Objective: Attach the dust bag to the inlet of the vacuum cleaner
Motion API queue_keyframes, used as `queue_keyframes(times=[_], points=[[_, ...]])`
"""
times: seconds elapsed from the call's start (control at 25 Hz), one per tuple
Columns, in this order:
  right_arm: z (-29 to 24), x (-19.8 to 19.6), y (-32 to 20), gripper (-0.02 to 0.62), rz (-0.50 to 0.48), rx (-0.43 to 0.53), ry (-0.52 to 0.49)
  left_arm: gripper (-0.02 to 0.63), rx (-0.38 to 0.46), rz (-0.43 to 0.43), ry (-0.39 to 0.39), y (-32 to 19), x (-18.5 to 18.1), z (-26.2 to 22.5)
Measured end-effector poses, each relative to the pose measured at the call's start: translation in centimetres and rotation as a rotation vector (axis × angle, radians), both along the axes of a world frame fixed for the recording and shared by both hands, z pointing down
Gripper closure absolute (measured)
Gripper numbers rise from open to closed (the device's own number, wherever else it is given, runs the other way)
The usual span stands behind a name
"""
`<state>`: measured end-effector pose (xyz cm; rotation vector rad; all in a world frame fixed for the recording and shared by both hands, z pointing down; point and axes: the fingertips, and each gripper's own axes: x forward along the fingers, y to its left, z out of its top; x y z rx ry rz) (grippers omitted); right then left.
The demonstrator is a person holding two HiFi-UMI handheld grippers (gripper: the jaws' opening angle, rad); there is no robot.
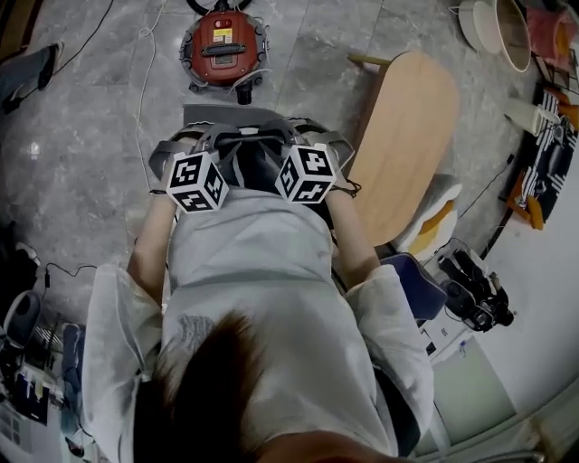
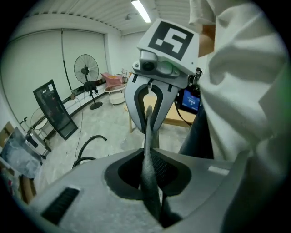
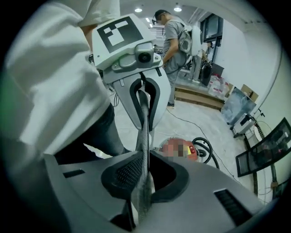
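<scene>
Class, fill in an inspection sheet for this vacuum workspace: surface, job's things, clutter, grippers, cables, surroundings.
Surface: grey tiled floor.
Job's things: red vacuum cleaner stands on the floor ahead; grey dust bag is held up between the grippers, apart from the vacuum cleaner.
Clutter: wooden table to the right, pale bowls beyond it, black equipment beside the person.
Grippers: left gripper and right gripper face each other, both shut on the dust bag.
Cables: thin cable trails over the floor left of the vacuum cleaner; black hose curls beside it.
Surroundings: standing fan; another person at the back.
</scene>
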<state>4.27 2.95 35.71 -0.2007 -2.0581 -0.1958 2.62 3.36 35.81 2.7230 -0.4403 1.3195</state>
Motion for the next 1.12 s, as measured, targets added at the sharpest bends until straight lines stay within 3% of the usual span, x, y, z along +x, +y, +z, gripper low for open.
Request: queue_keyframes(times=[0.12,0.24,0.56,0.72,0.92,1.12], points=[[3.9,0.1,0.1,0.560,-0.046,-0.005,0.052,0.568,-0.038,-0.031,-0.015,0.3,0.1,4.1],[7.4,-0.3,0.7,0.560,-0.061,-0.048,0.078,0.569,-0.109,-0.082,0.020,1.0,-0.3,7.6],[16.1,0.2,1.8,0.558,-0.079,-0.156,0.099,0.568,-0.180,-0.108,0.016,2.1,0.2,16.2],[19.8,0.8,1.6,0.549,-0.062,-0.166,0.090,0.569,-0.194,-0.123,0.014,1.9,0.8,19.8],[23.7,1.0,1.5,0.522,0.033,-0.252,0.059,0.569,-0.180,-0.142,0.000,2.2,0.9,23.4],[27.8,1.4,1.7,0.543,0.040,-0.192,0.052,0.568,-0.166,-0.137,-0.024,2.3,1.1,27.2]])
